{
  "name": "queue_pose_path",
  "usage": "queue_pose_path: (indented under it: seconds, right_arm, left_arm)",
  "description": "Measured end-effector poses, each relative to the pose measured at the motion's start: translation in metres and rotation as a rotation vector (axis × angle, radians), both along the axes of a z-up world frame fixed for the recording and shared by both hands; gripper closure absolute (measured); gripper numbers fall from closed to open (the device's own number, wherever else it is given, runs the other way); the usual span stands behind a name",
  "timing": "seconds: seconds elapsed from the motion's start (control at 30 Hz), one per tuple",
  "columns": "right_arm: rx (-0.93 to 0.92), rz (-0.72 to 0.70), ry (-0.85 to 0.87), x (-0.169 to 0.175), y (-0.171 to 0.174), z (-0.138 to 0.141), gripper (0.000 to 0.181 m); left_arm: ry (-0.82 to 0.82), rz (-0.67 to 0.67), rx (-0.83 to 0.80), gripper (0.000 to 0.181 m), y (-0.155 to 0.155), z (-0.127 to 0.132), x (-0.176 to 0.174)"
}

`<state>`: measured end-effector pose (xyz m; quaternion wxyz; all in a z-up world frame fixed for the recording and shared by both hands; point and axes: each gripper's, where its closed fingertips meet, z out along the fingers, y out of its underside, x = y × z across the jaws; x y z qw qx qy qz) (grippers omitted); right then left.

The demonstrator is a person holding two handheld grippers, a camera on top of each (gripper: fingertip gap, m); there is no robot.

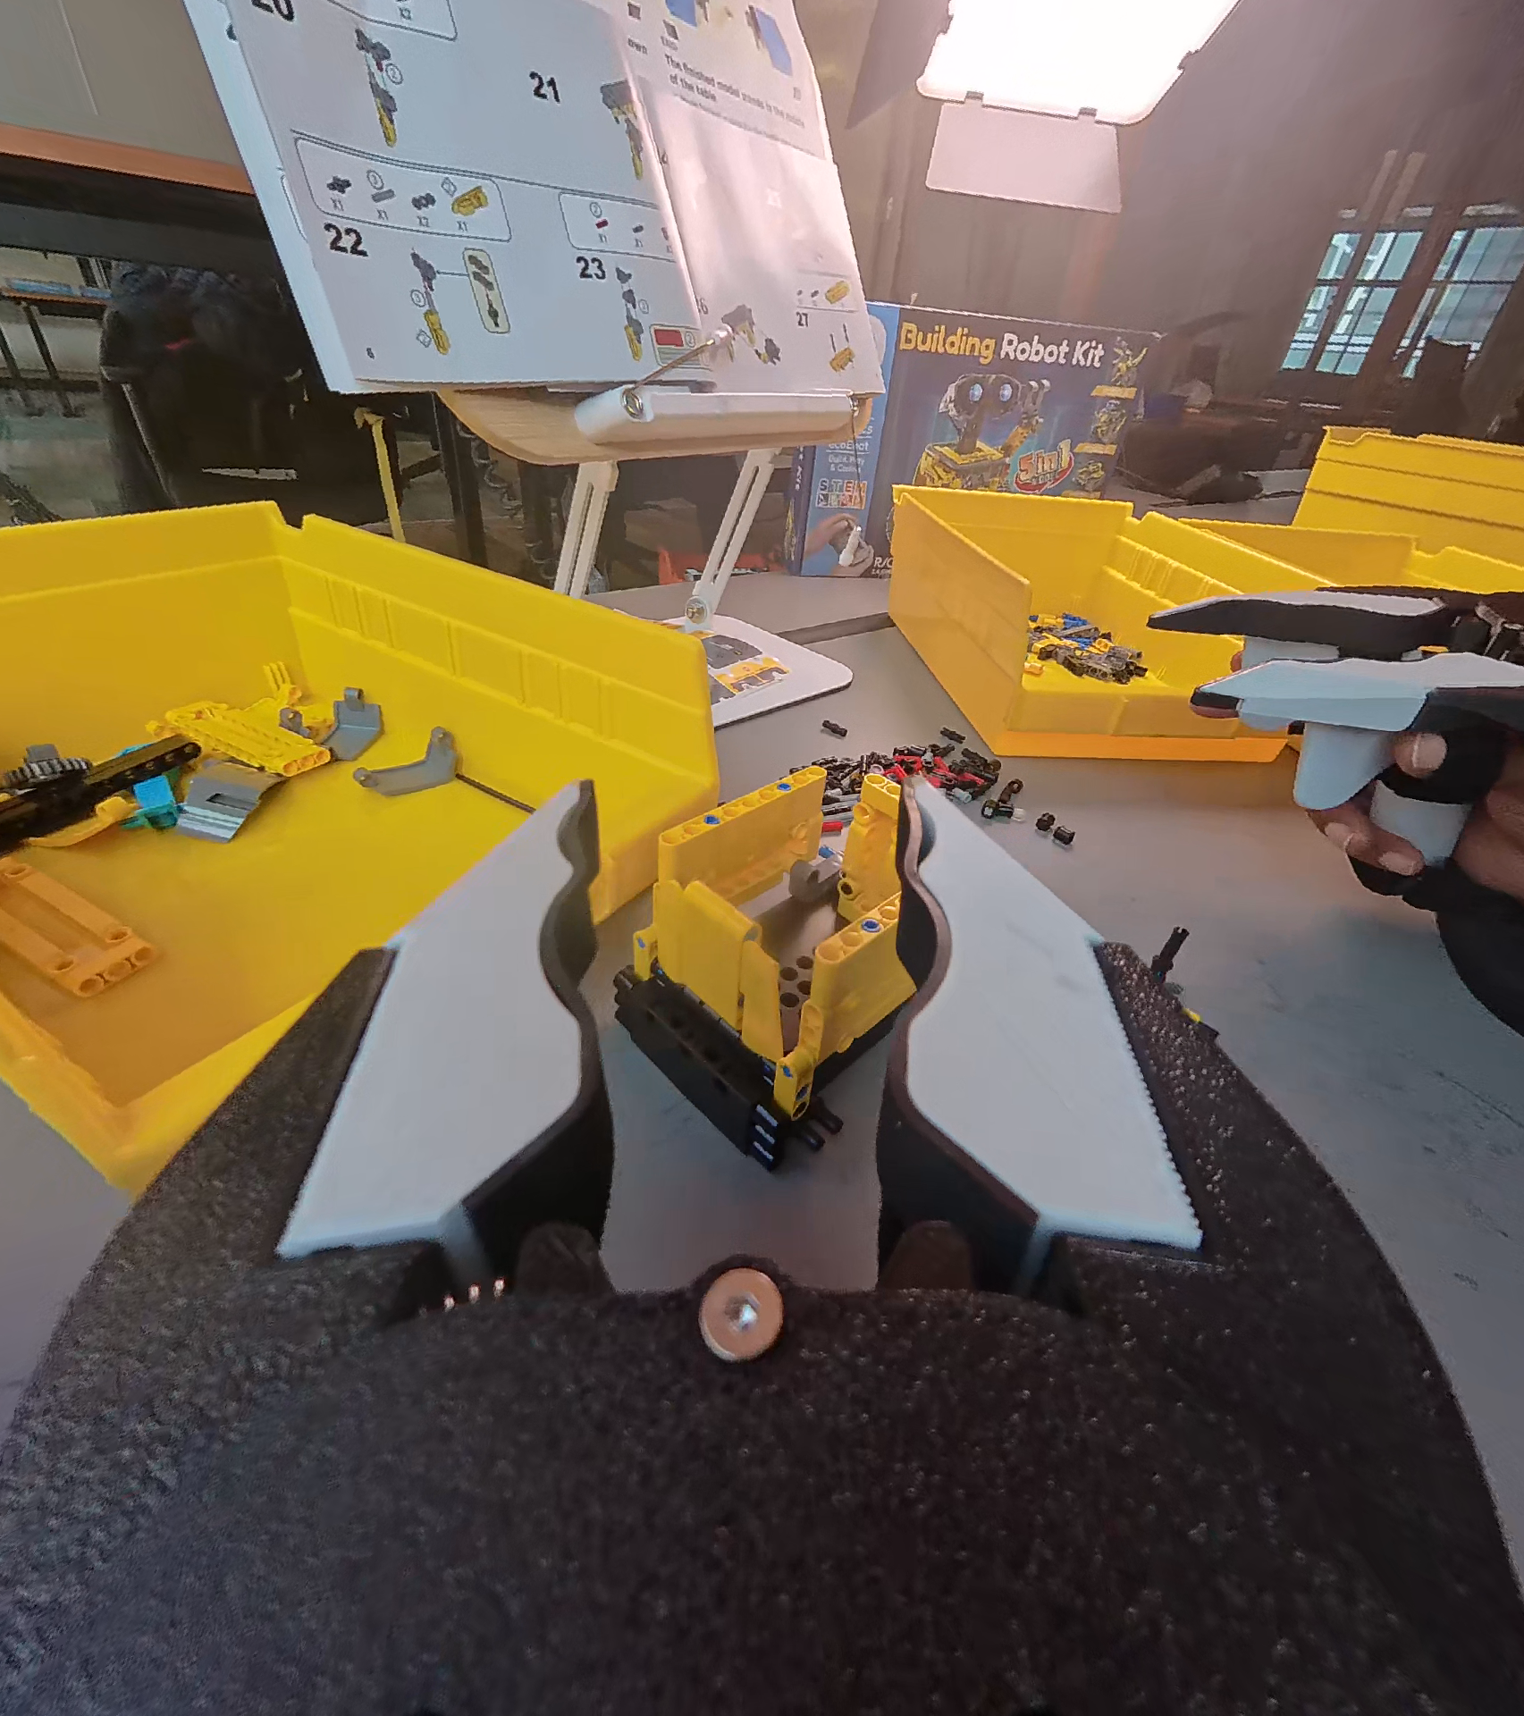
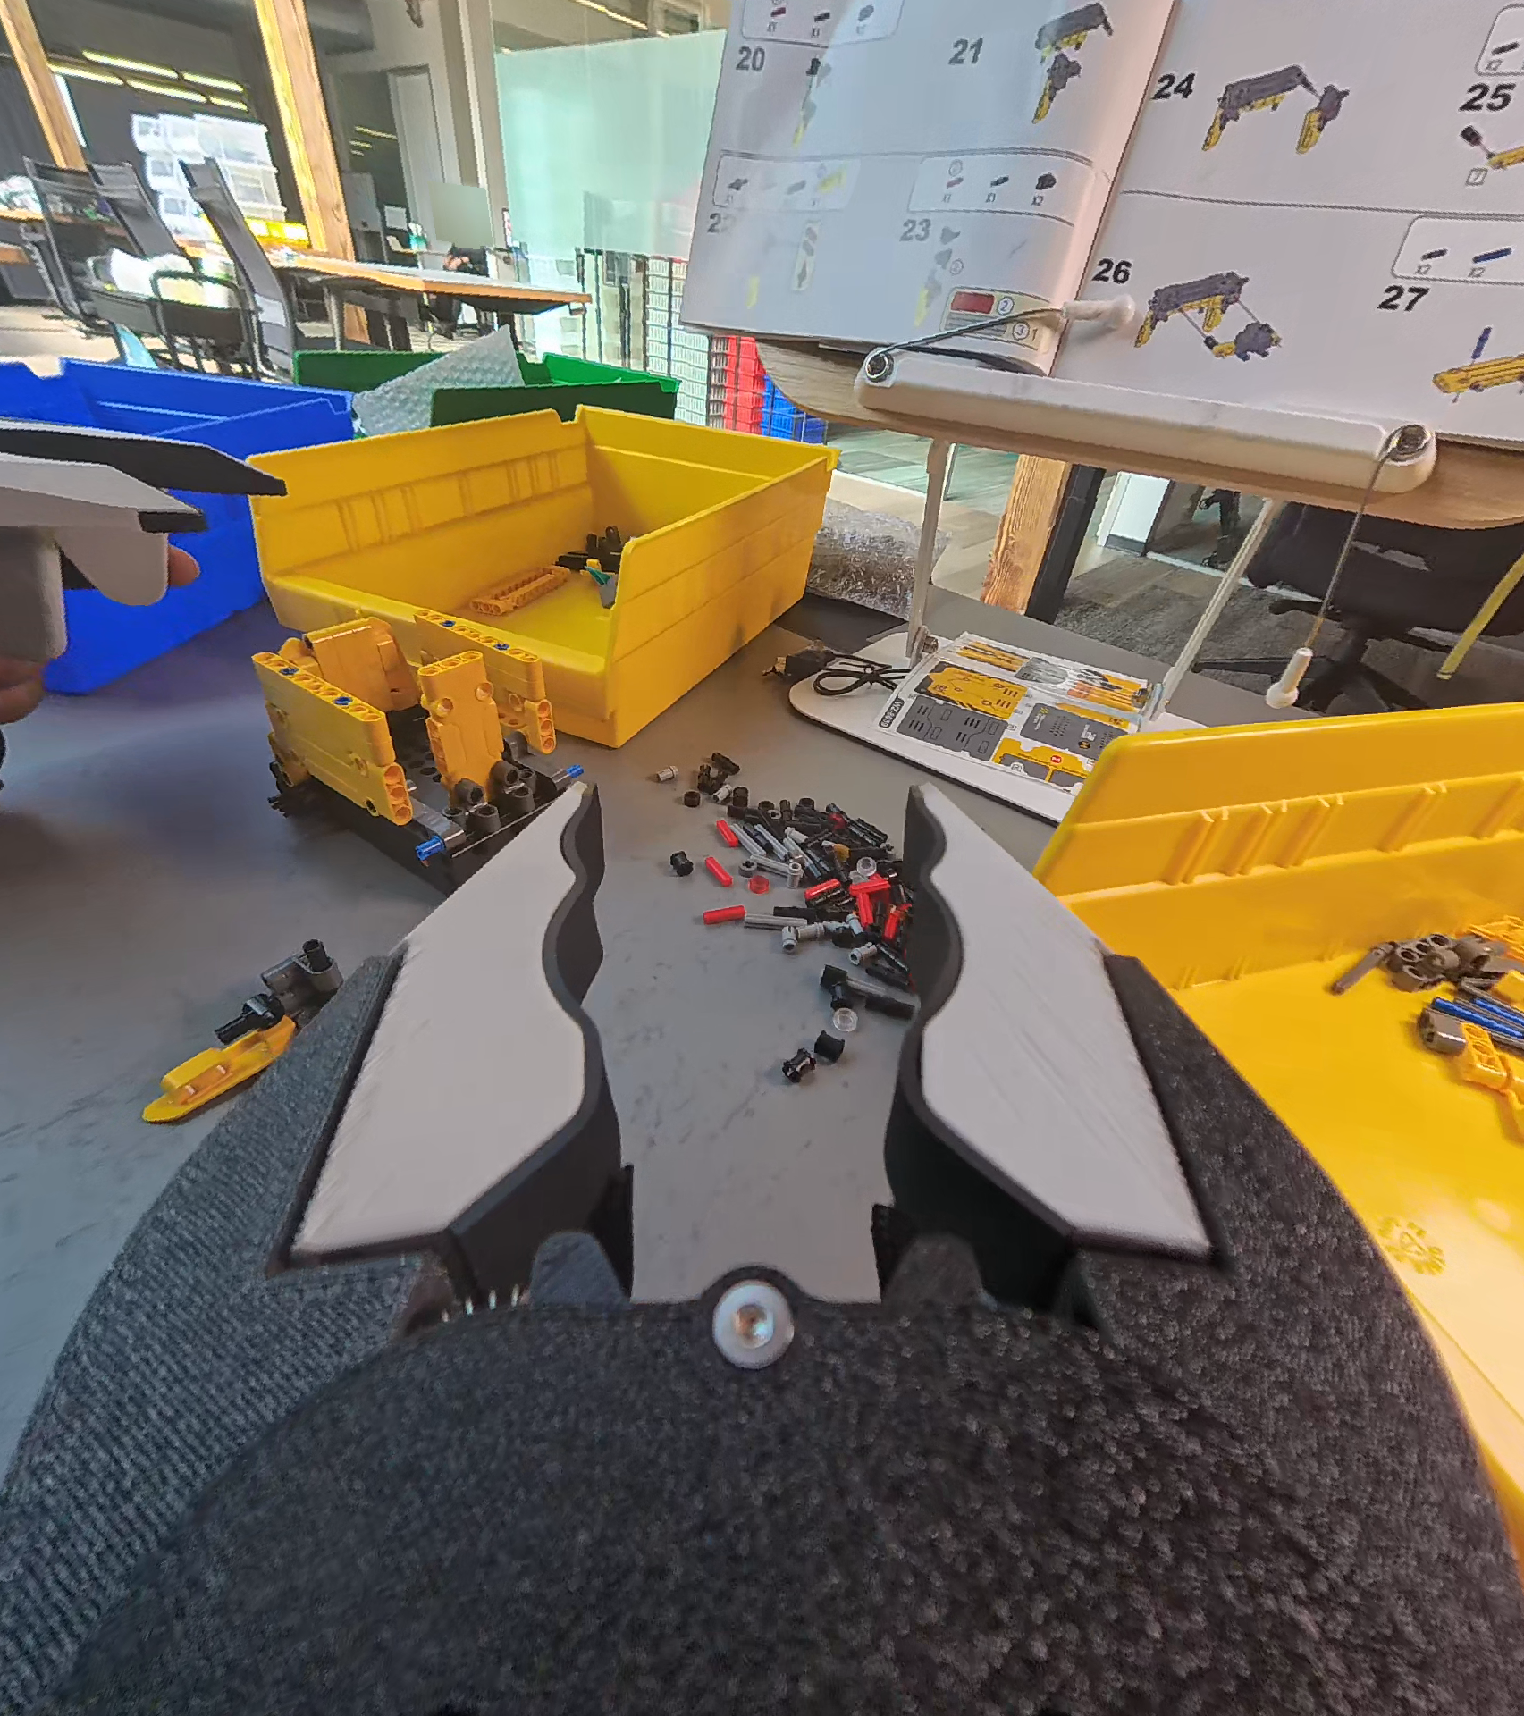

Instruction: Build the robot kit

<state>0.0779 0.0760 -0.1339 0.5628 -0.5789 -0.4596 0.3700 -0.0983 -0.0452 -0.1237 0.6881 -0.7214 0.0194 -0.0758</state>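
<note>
My left gripper [image 1: 749, 799] is open and empty. It hovers over a yellow and black brick assembly [image 1: 767, 956] that stands on the grey table and shows between its fingers. In the right wrist view the left gripper [image 2: 238, 503] is above and to the left of that assembly [image 2: 405, 724], not touching it. My right gripper [image 2: 753, 794] is open and empty, low over a loose pile of small black, red and grey pins [image 2: 814, 891]. It also shows at the right of the left wrist view [image 1: 1176, 659]. A small yellow and black sub-assembly [image 2: 247, 1040] lies beside its left finger.
A yellow bin [image 1: 479, 613] holds loose parts on the left, and another yellow bin [image 2: 1296, 836] holds parts on the right. An instruction booklet [image 1: 479, 186] rests on a white stand [image 1: 721, 409], with a sticker sheet [image 2: 1018, 715] on its base. A kit box [image 1: 999, 427] and a blue bin [image 2: 163, 409] stand behind.
</note>
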Motion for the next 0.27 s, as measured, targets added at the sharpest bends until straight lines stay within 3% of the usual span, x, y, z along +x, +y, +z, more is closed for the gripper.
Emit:
queue_pose_path:
  seconds: [0.27]
  right_arm:
    - [-0.004, 0.02, 0.0, -0.0008, -0.0038, 0.0005, 0.122]
  left_arm:
    - [-0.013, 0.022, -0.026, 0.119, 0.0044, -0.0069, -0.0042]
